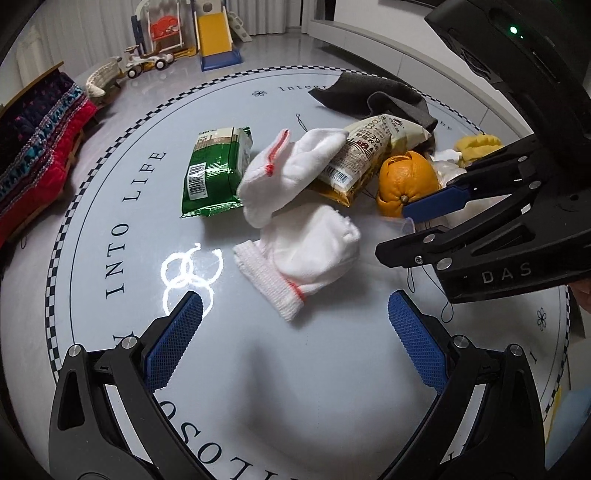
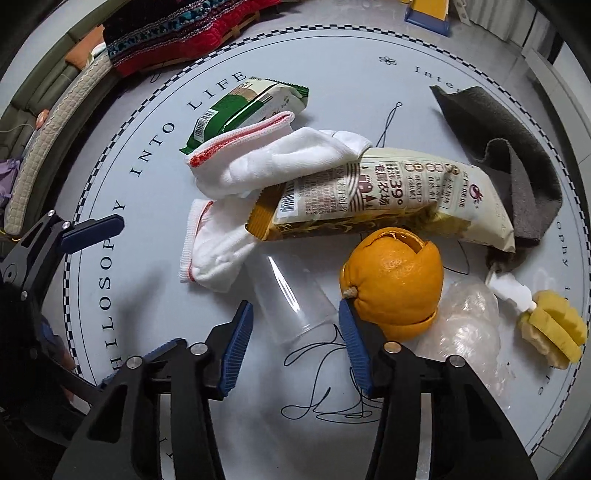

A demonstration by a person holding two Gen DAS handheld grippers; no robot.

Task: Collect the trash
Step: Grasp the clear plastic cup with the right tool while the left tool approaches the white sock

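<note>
Right gripper [image 2: 295, 343] fingers spread around the clear plastic cup [image 2: 291, 299] lying beside the orange peel [image 2: 395, 280] on the desk [image 2: 155, 295] — light, slick, crushable — pinch gently across its rim; left gripper [image 1: 295, 332] open, empty.

Round white table [image 1: 110, 206] before me, rimmed with a checkered band and printed lettering. Two white socks [image 1: 291, 173] with red-stitched cuffs lie at its centre, one overlapping the other. A dark grey cloth [image 2: 517, 162] lies crumpled at the far side; a yellow sponge brush [image 2: 550, 332] rests near the rim. Beyond the table: toy slide [image 1: 216, 33], ride-on car [image 1: 144, 62], red patterned cushions [image 1: 40, 136].
</note>
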